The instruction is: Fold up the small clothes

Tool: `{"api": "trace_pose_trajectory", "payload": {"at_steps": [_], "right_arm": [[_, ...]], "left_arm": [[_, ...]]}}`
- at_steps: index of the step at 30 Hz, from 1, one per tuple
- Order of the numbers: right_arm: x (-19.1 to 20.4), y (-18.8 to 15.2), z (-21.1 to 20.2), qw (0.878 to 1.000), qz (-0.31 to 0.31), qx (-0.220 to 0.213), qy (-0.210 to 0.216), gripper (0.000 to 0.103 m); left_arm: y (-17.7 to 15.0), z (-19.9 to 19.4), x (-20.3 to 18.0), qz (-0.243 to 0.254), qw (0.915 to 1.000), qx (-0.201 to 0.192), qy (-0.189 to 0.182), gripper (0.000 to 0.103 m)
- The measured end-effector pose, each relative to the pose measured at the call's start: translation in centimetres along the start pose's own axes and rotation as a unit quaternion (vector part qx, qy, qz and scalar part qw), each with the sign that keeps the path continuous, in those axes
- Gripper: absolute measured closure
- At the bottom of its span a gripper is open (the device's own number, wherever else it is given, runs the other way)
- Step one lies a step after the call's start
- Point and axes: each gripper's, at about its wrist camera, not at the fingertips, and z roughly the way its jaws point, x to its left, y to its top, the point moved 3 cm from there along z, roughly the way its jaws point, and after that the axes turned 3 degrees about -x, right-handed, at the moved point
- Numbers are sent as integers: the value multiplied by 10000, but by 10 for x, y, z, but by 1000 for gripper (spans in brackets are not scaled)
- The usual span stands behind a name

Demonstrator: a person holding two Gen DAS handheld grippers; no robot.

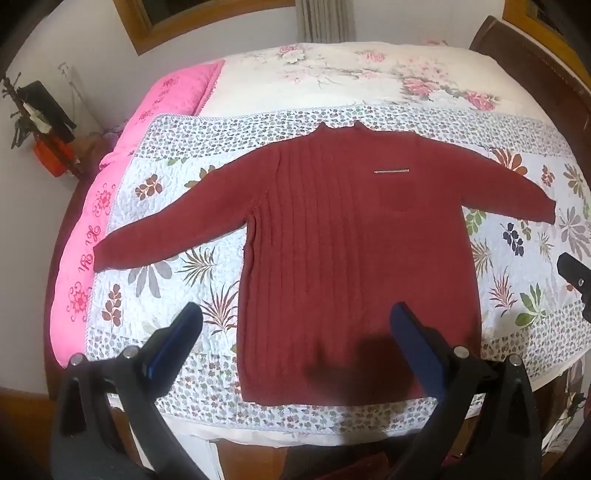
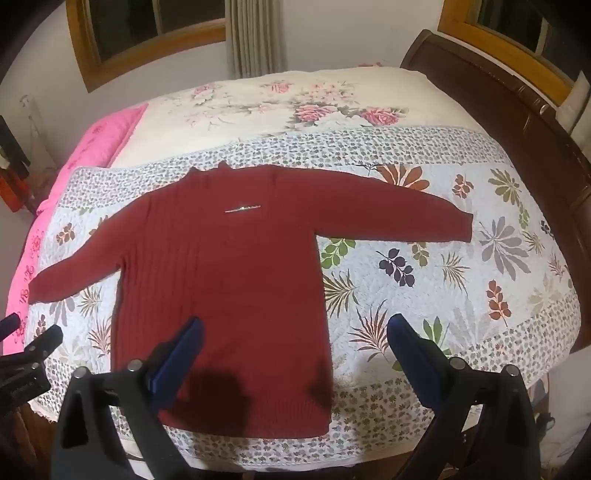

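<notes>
Sweater (image 1: 354,251) flat on quilt (image 2: 461,280) (hem near edge); both grippers' jaws wide, empty.

We are in a home bedroom. A bed (image 2: 436,107) fills the view, spread with a leaf-print quilt (image 2: 461,266) over a rose-patterned sheet (image 2: 314,107), with a pink blanket (image 1: 92,236) along its left edge. A dark wooden headboard (image 2: 517,122) lines the right edge. Beyond the far edge we see wood-framed windows (image 2: 147,33), a grey curtain (image 2: 255,37) and white walls.
</notes>
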Motion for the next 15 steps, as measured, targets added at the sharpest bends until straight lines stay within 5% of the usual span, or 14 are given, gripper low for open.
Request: {"api": "trace_pose_trajectory", "payload": {"at_steps": [15], "right_arm": [[-6,-4,7,9999,82,90,28,4]], "left_arm": [[0,-2,-6,66,10000,-61,-5,3]]}}
